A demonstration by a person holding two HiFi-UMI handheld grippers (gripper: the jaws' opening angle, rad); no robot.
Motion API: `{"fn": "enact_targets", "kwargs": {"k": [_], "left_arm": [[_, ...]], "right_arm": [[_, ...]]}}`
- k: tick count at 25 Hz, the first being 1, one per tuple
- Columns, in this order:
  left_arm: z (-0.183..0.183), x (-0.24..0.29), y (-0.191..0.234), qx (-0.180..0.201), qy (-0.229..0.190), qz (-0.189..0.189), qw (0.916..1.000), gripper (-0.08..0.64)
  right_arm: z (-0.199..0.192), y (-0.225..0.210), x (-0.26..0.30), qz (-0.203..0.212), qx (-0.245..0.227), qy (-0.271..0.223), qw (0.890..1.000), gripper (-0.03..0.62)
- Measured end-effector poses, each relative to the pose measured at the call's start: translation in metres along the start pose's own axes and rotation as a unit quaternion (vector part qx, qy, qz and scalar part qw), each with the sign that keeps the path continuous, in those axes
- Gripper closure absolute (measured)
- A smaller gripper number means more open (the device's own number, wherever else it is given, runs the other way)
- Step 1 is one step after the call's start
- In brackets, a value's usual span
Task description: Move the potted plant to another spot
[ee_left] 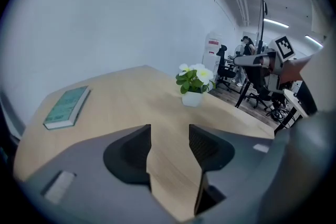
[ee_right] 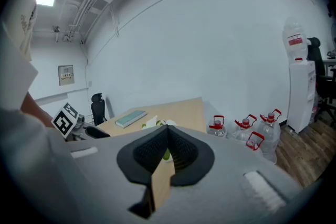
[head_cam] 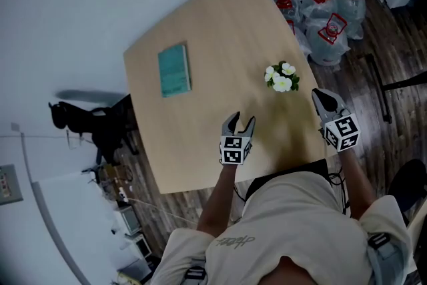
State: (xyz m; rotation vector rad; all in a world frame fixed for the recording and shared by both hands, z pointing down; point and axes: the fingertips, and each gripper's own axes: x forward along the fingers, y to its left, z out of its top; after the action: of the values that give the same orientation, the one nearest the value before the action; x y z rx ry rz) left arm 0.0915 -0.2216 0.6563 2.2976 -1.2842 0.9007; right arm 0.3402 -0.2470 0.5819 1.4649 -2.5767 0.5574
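A pale wooden table point(head_cam: 200, 43) with rounded corners fills the head view. Past its far right corner, on the dark plank floor, stands a cluster of clear water jugs with red handles point(head_cam: 327, 23). Only the right gripper view shows the tall white water dispenser point(ee_right: 299, 81) beyond them.

A teal hardcover book point(head_cam: 174, 70) lies flat towards the table's left side. The left gripper point(head_cam: 238, 122) hangs over the table's near edge. Its own view shows its jaws spread, with nothing but bare tabletop between them. The right gripper point(head_cam: 327, 101) is off the table's right edge. In its own view its jaws are pressed together at the tips and pinch nothing.

The small potted plant with white flowers point(head_cam: 281, 77) stands upright on the table's right part, apart from both grippers. The head view shows only blooms and leaves. The left gripper view shows its white pot point(ee_left: 191, 98).
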Motion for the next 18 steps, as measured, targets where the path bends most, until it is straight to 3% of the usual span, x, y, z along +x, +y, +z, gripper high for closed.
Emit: {"fn": "enact_targets", "kwargs": {"k": [7,13,18], "left_arm": [[0.019,-0.066,0.028,-0.027,-0.086,0.023,0.9956,0.409],[0.008,-0.112,0.055,-0.076,-0.125,0.061,0.9873,0.531],[0.009,-0.141,0.073,-0.095,-0.157,0.071,0.9805,0.543]], "right_arm": [[0.03,0.043,-0.009,0.002,-0.038,-0.023,0.999,0.591],[0.054,0.078,-0.02,0.006,-0.063,-0.049,0.997,0.591],[0.082,0.109,-0.024,0.02,-0.088,-0.077,0.993,0.591]]}}
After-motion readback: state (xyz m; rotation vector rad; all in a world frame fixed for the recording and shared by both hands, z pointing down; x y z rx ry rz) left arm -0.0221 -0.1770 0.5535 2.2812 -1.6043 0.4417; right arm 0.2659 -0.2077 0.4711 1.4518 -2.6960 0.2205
